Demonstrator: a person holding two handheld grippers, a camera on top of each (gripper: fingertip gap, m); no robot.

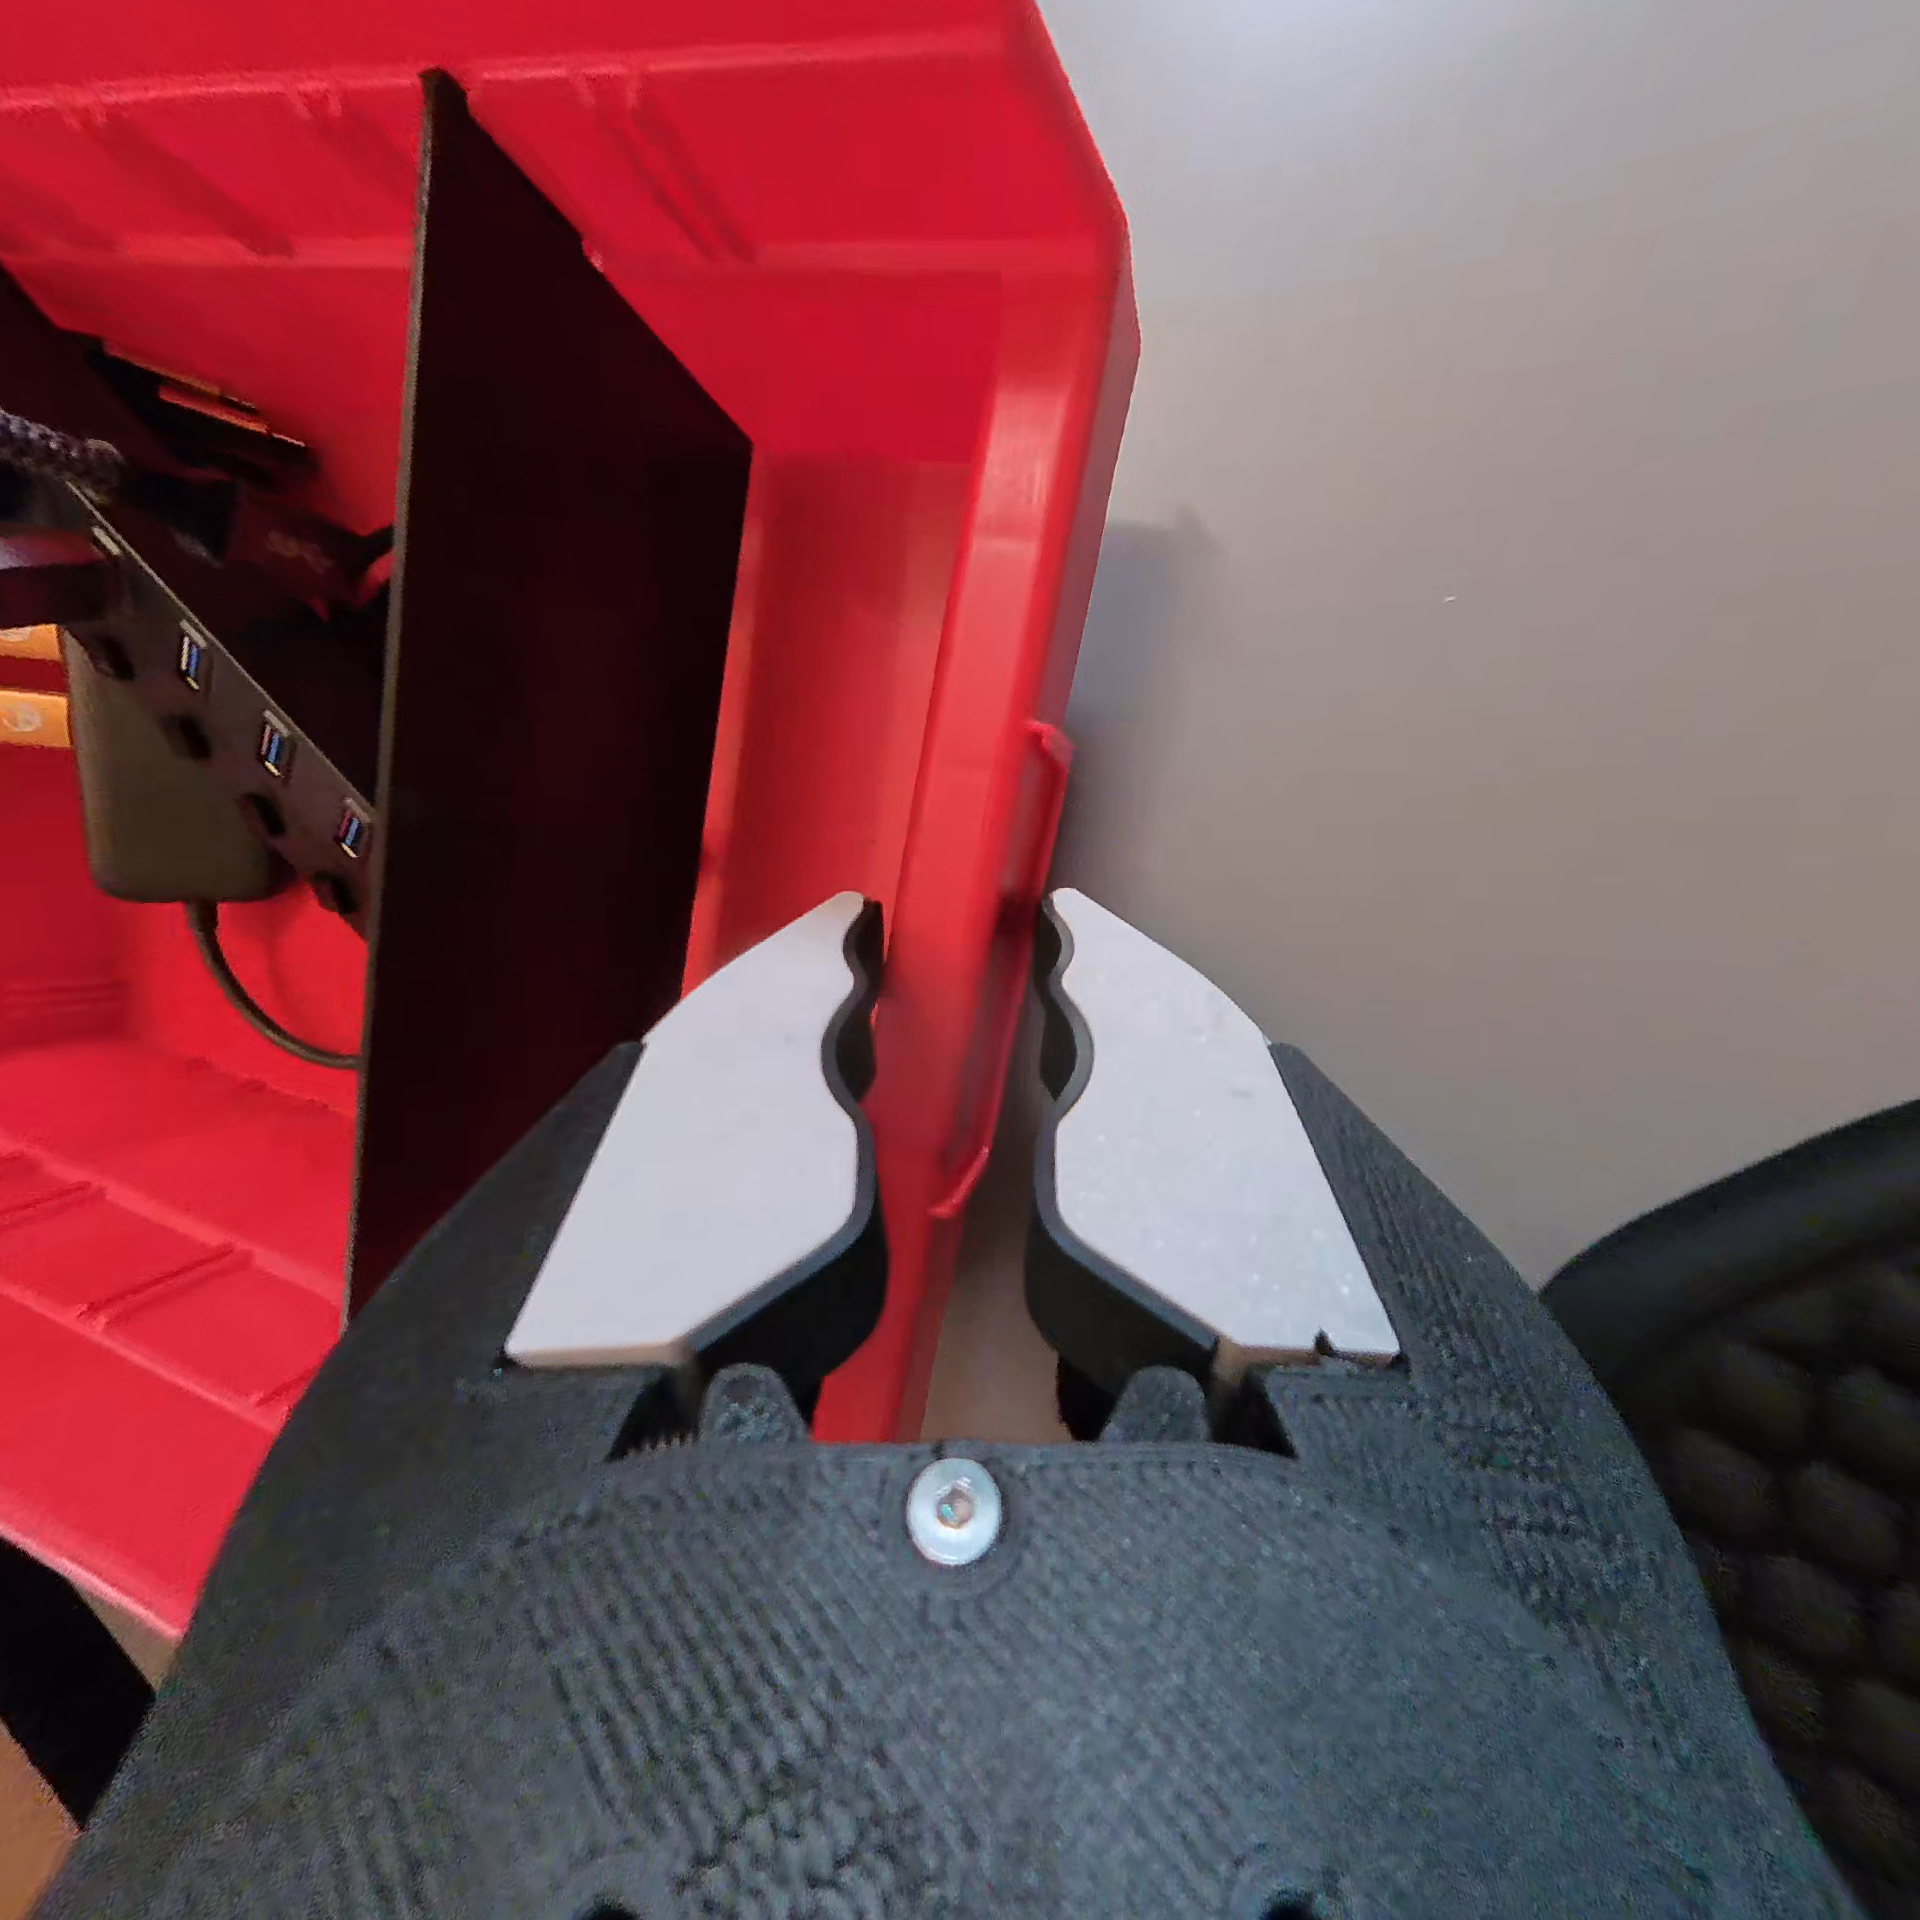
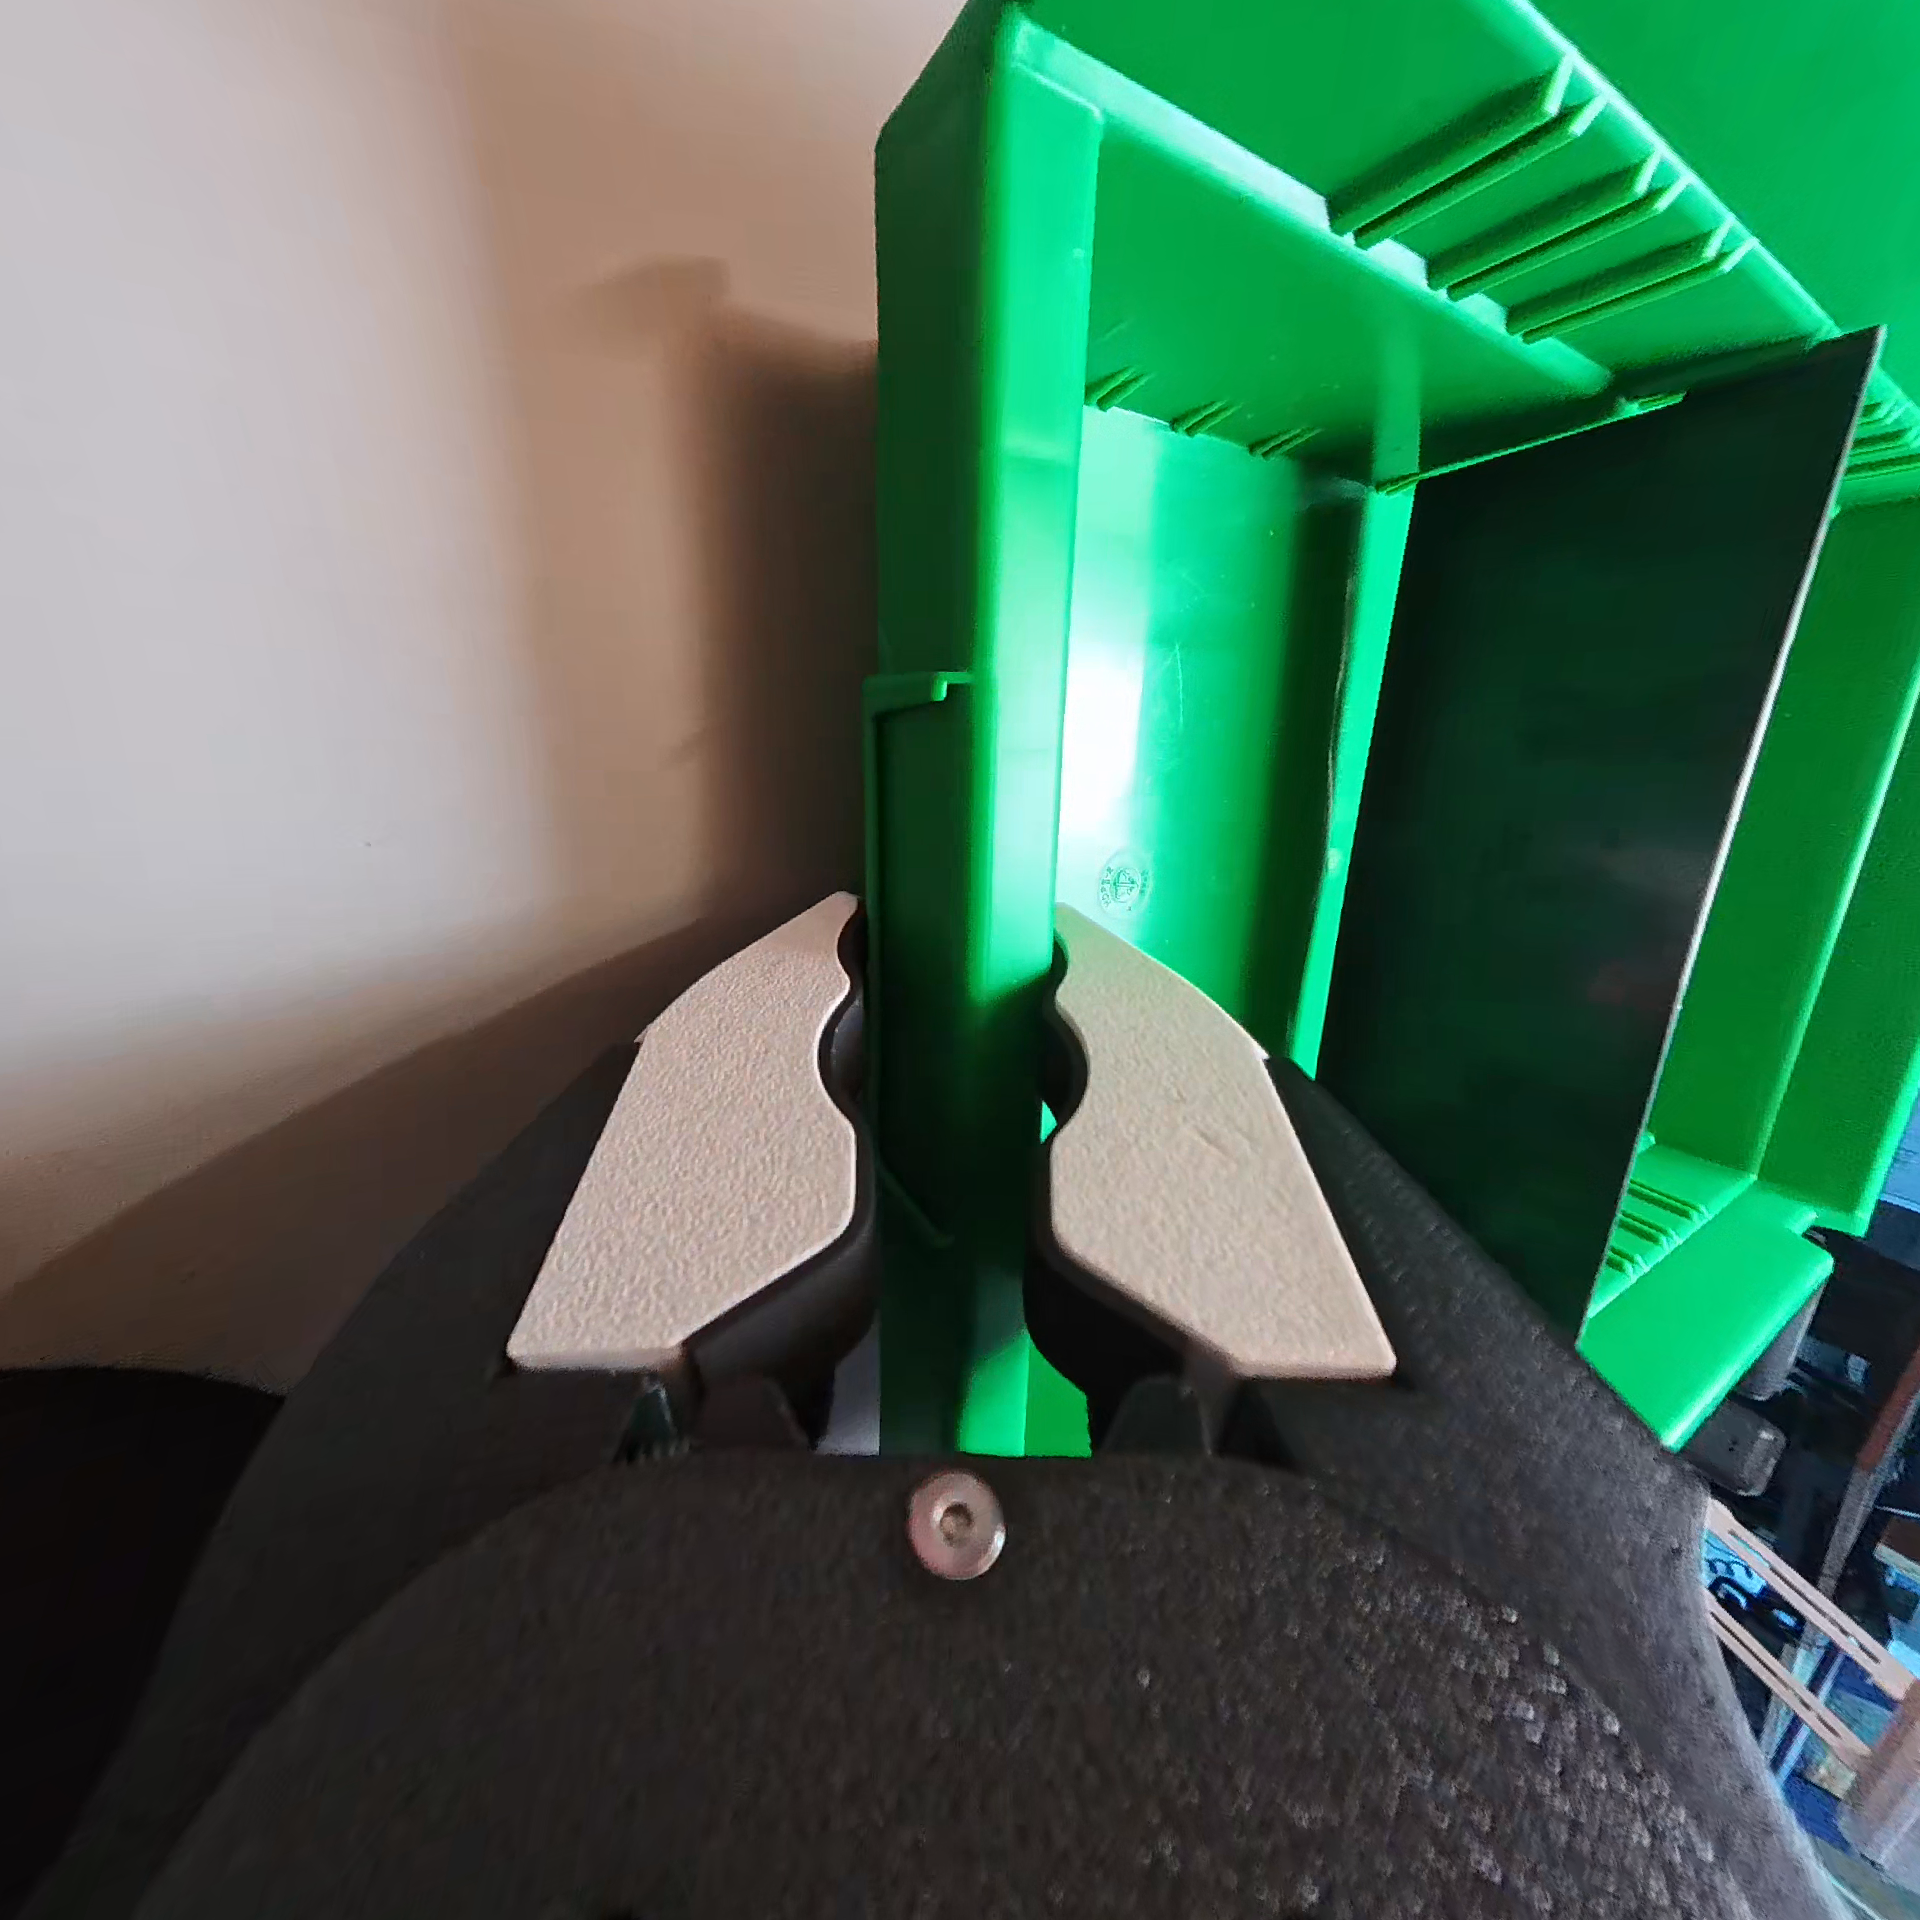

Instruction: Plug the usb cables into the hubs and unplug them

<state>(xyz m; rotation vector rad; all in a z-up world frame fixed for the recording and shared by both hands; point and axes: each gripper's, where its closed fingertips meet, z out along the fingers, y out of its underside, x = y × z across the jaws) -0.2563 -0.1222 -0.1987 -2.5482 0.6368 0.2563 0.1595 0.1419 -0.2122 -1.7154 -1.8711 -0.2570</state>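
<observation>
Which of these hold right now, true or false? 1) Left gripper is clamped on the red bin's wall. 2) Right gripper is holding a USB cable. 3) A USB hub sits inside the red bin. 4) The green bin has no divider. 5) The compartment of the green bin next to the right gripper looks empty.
1) True: the left gripper straddles the side wall of the red bin, jaws closed on it.
2) False: the right gripper grips the wall of the green bin, not a cable.
3) True: a hub lies beyond the dark divider.
4) False: a dark divider panel stands inside it.
5) True: nothing shows in that compartment.
</observation>
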